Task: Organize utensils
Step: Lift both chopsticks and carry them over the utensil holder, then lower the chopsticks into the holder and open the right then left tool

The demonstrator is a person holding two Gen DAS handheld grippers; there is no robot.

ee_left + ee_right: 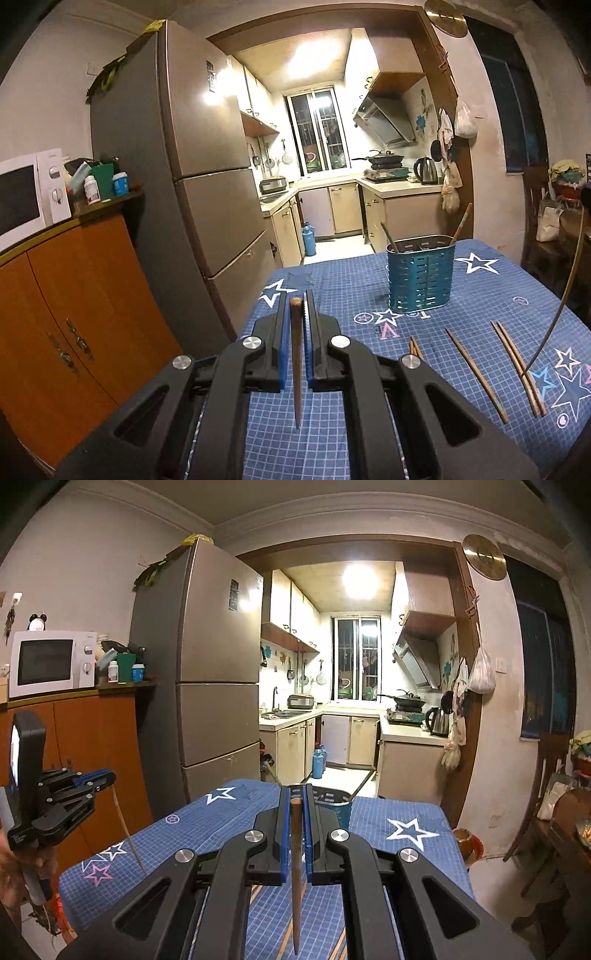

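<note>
Both grippers are clenched on one chopstick each: left gripper (300, 295) on a chopstick (296, 369), right gripper (294, 792) on another chopstick (296, 878). The teal utensil holder (421, 277) sits on the counter (351, 280), loose chopsticks (476, 373) lying nearby.

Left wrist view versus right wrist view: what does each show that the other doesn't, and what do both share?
Only the left wrist view shows loose chopsticks lying flat on the tablecloth, and two chopsticks standing in the full teal holder.

Only the right wrist view shows the left gripper from the side, and a person's hand on its handle.

Both show the fridge, the kitchen, and a chopstick clamped in that camera's own jaws.
</note>
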